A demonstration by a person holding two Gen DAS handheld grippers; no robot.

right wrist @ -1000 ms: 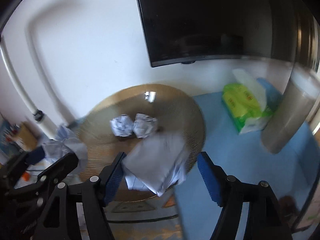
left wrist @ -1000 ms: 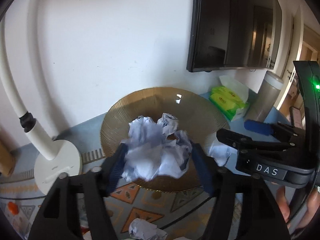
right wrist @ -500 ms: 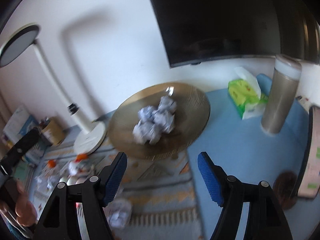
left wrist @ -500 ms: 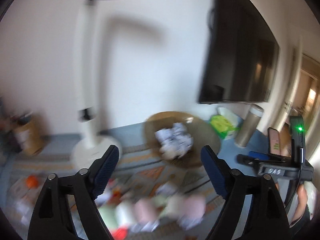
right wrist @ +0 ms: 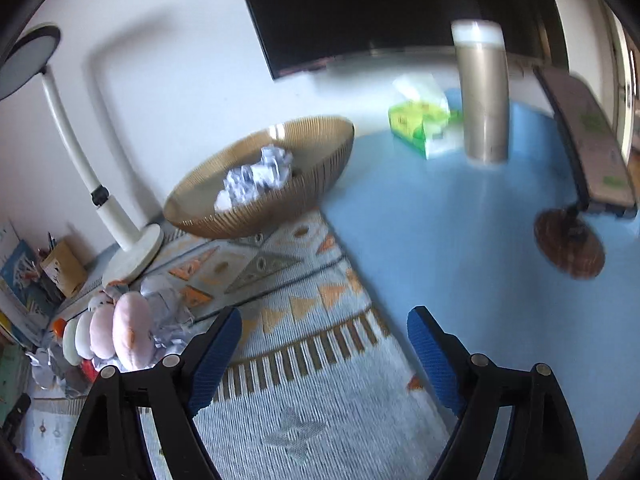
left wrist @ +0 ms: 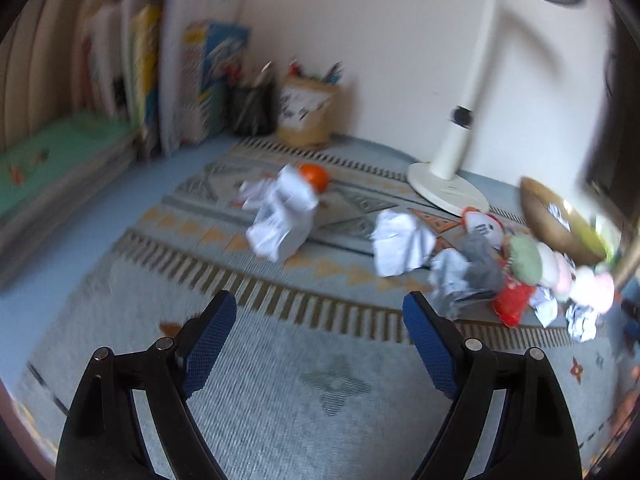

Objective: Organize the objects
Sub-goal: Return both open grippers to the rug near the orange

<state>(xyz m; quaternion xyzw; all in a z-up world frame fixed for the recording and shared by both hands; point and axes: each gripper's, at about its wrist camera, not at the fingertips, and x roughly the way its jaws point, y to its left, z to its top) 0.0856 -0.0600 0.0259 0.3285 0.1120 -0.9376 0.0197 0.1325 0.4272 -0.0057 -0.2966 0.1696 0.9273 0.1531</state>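
Observation:
My left gripper (left wrist: 320, 332) is open and empty above the patterned mat (left wrist: 280, 380). Ahead of it lie crumpled paper balls: one mid-mat (left wrist: 282, 220), one to its right (left wrist: 402, 242), and a greyer one (left wrist: 460, 276). My right gripper (right wrist: 324, 346) is open and empty over the mat's right edge. The golden ribbed bowl (right wrist: 320, 168) stands beyond it and holds several crumpled paper balls (right wrist: 256, 178). The bowl's rim also shows at the right of the left wrist view (left wrist: 548, 220). More crumpled paper (right wrist: 168, 316) lies left of the right gripper.
A white desk lamp (left wrist: 452, 184) stands at the back; its base shows in the right wrist view (right wrist: 132, 254). A pastel plush toy (right wrist: 116, 332) lies by the paper. A tissue pack (right wrist: 420, 120), a tall tumbler (right wrist: 482, 92) and a phone on a stand (right wrist: 584, 148) are on the blue surface. Books (left wrist: 160, 72) and pen holders (left wrist: 308, 112) line the back left.
Both grippers released their paper into the bowl and pulled back. The left one swung left toward the loose paper on the mat. The right one dropped lower and backed away.

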